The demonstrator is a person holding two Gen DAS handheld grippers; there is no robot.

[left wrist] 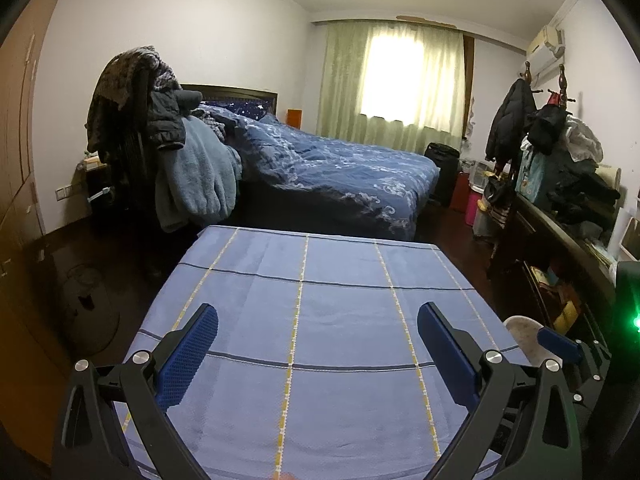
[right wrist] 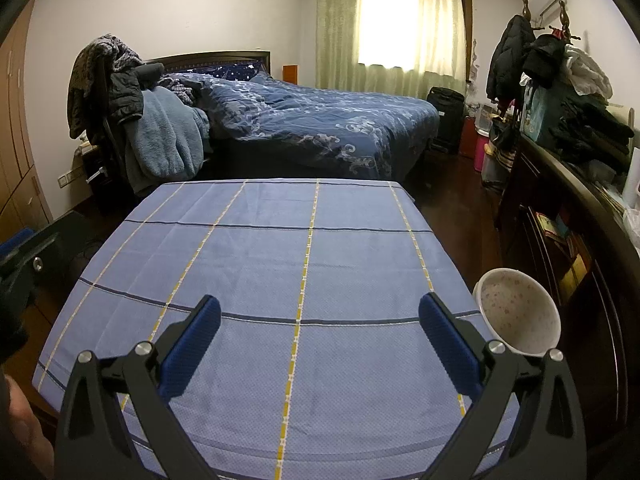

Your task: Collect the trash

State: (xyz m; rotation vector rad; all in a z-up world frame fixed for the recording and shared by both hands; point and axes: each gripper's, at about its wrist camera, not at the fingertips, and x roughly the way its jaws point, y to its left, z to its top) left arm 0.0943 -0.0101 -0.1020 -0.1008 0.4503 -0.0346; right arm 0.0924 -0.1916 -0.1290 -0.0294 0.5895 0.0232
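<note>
No trash shows on the blue checked cloth-covered table (right wrist: pixel 280 264); the white speckled plastic bin (right wrist: pixel 518 316) stands just beside its right edge. Both grippers' jaws are spread, empty; collecting looks finished.

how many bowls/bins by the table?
1: a white speckled bowl off the table's right edge, beside the right tongs; the left view shows only its rim. Others may be hidden.

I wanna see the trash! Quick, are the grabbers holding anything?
Left gripper: open, holding nothing.
Right gripper: open, holding nothing.
</note>
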